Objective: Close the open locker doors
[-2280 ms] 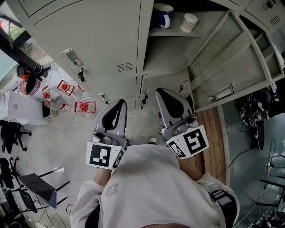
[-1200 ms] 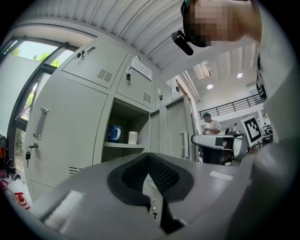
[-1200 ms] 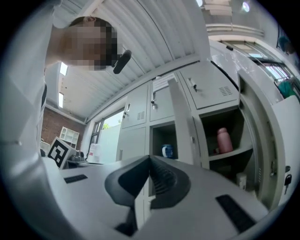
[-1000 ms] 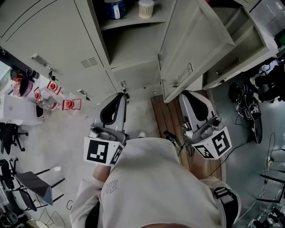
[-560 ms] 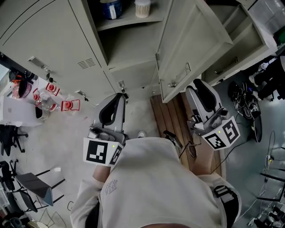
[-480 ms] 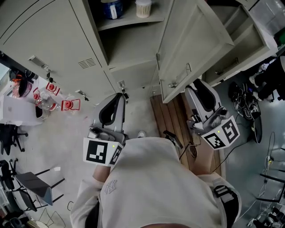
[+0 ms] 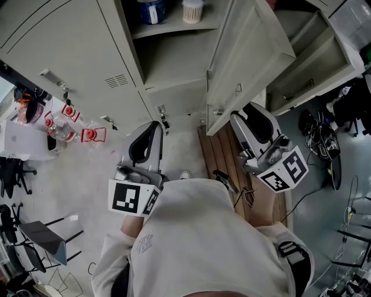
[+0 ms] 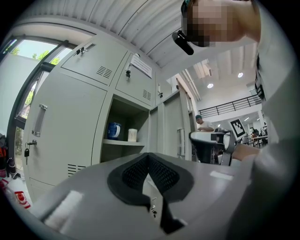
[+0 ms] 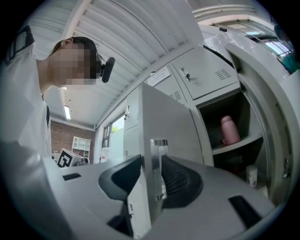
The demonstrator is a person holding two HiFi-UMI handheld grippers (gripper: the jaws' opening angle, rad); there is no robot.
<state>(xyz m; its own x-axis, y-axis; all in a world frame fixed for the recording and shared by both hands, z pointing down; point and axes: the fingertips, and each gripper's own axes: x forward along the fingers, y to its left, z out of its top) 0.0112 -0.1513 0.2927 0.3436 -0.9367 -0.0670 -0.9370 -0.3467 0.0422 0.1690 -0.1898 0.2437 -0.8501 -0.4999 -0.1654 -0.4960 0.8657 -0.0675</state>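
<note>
Grey lockers fill the top of the head view. One open door [image 7: 249,58] stands out from the compartment that holds a blue mug [image 7: 152,10] and a white cup [image 7: 192,10]. My right gripper [image 7: 250,118] is at this door's free edge. In the right gripper view the door edge [image 9: 164,122] and its metal handle [image 9: 158,154] stand between the jaws of the right gripper [image 9: 152,174], which look open around them. A second door [image 7: 313,64] hangs open further right. My left gripper [image 7: 148,138] is held low before the closed lockers, and the left gripper [image 8: 148,161] is shut on nothing.
Red items [image 7: 93,134] lie on the floor at the left by a white box. A wooden board [image 7: 223,156] lies under the open door, and cables [image 7: 322,139] trail at the right. A pink bottle [image 9: 229,130] stands in the right-hand open locker.
My right gripper has moved up and left from beside the open door onto its free edge. The left gripper has stayed where it was.
</note>
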